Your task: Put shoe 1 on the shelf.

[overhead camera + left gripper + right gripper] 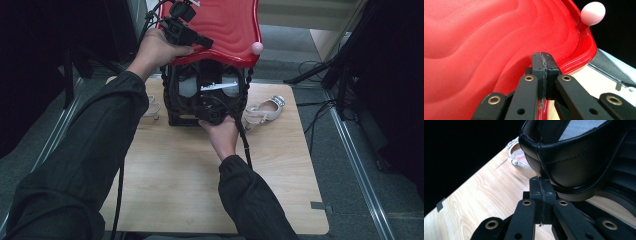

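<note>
Red lid [220, 25] edge pinched by left fingers [545, 68], right fingers [541, 192] clenched beside black case [205, 95]

a black case [207, 95] stands upright near the far edge of the wooden table [200, 185], its wavy red lid [225, 27] raised open, a pale pink knob [256, 48] on the lid's rim. a white heeled sandal [265, 111] lies on its side just right of the case.
</note>
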`<move>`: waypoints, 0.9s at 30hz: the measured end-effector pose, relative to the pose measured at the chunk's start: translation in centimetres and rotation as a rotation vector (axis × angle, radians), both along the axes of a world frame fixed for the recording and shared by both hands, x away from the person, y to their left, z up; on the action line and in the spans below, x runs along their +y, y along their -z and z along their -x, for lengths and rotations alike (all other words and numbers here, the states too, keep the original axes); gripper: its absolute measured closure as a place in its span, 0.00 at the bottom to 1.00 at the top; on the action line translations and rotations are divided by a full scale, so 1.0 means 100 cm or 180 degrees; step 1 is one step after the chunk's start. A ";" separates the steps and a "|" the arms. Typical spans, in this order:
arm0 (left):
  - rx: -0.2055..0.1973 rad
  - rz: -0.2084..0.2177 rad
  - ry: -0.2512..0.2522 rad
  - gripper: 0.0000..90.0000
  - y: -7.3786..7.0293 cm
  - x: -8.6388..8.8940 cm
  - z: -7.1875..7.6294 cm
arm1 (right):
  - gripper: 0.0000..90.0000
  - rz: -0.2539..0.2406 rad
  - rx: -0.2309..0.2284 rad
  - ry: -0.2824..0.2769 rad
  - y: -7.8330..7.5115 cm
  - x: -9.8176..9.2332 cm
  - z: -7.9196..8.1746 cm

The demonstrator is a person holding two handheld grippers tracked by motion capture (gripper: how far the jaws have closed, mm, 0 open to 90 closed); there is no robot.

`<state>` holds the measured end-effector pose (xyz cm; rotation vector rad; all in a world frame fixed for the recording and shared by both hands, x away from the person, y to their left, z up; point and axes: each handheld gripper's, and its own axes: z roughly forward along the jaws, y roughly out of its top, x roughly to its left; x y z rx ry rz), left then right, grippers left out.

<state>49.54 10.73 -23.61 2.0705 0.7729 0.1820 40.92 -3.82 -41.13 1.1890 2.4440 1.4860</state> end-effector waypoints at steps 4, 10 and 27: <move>-0.0016 -0.0012 0.0008 1.00 0.000 0.000 0.001 | 1.00 -0.0063 -0.0003 0.0055 0.000 0.006 -0.005; -0.0014 -0.0015 -0.0009 1.00 0.000 0.000 0.001 | 1.00 -0.0041 0.0018 0.0081 -0.002 0.015 -0.011; -0.0052 -0.0008 -0.0020 0.99 0.000 -0.001 0.002 | 1.00 0.0071 0.0037 0.0034 -0.001 0.022 -0.018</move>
